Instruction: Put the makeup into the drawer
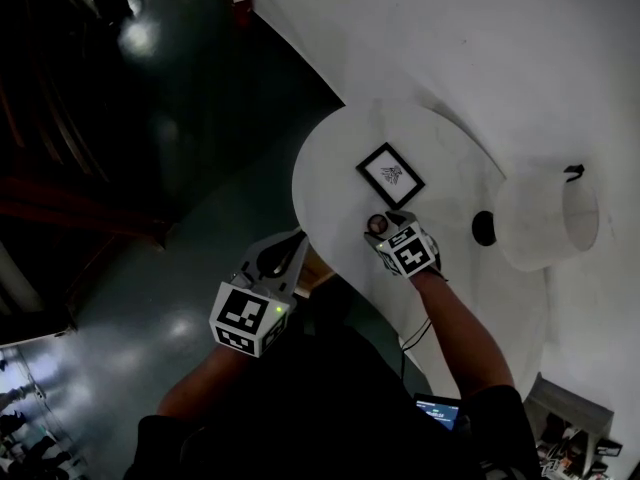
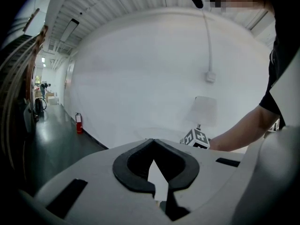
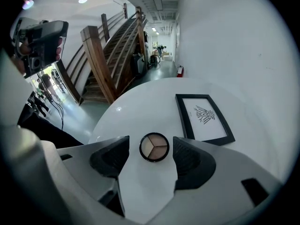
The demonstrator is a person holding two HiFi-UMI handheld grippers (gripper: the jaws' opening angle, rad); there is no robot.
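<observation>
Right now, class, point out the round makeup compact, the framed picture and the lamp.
makeup compact [image 3: 154, 146]: right gripper view, middle of its three-shade pan.
framed picture [image 3: 205, 116]: right gripper view, on the printed drawing.
lamp [image 1: 545, 218]: head view, side of its white shade.

Round white surface [image 1: 330, 183]. Carried on it: black-framed print [image 3: 204, 116], laid flat; round three-shade eyeshadow compact [image 3: 154, 146], set near the frame, not touching; white-shaded lamp [image 1: 545, 218], stood at the edge.

Right gripper [image 1: 381, 226] points steeply down with fingers spread wide; left gripper [image 1: 296, 238] tilts slightly down, fingers pressed together
</observation>
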